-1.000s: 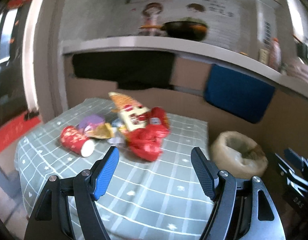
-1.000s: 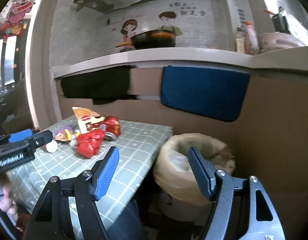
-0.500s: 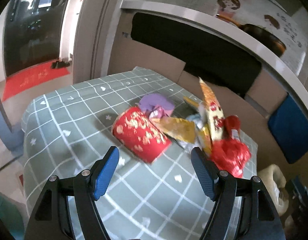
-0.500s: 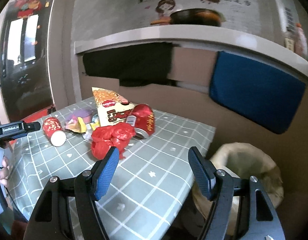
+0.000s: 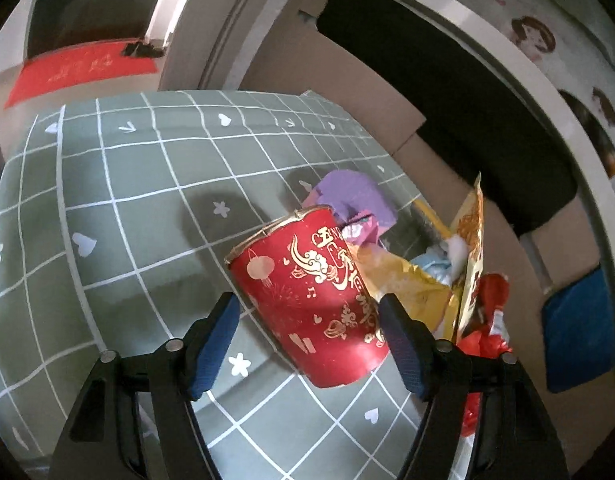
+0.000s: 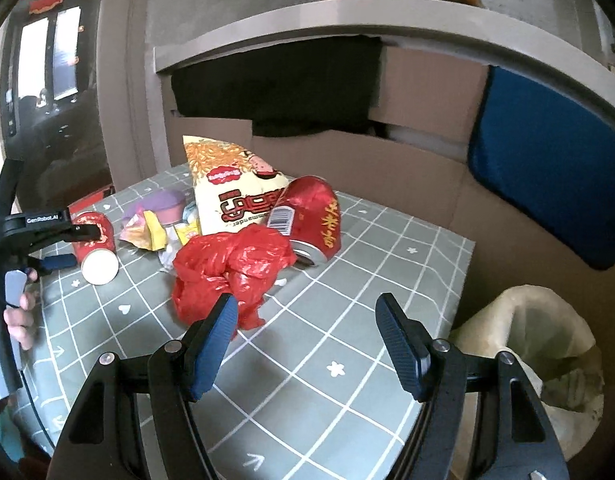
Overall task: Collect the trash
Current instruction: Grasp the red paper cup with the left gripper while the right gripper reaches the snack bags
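A red paper cup with gold print (image 5: 307, 292) lies on its side on the green checked tablecloth (image 5: 127, 208). My left gripper (image 5: 309, 344) is open, its fingers on either side of the cup, not touching. In the right wrist view the cup (image 6: 94, 246) lies at the left with the left gripper (image 6: 51, 236) around it. A pile of trash lies there: a red plastic bag (image 6: 227, 268), a red can (image 6: 313, 216), a snack bag (image 6: 235, 196), yellow and purple wrappers (image 6: 155, 220). My right gripper (image 6: 305, 344) is open and empty, just short of the red bag.
A bin lined with a pale bag (image 6: 523, 344) stands by the table's right edge. A cardboard wall (image 6: 387, 168) and a blue cloth (image 6: 547, 184) stand behind the table under a grey counter. A red mat (image 5: 79, 72) lies on the floor beyond.
My left gripper has moved in close so the red cup sits between its open fingers. My right gripper has swung left and nearer to the trash pile.
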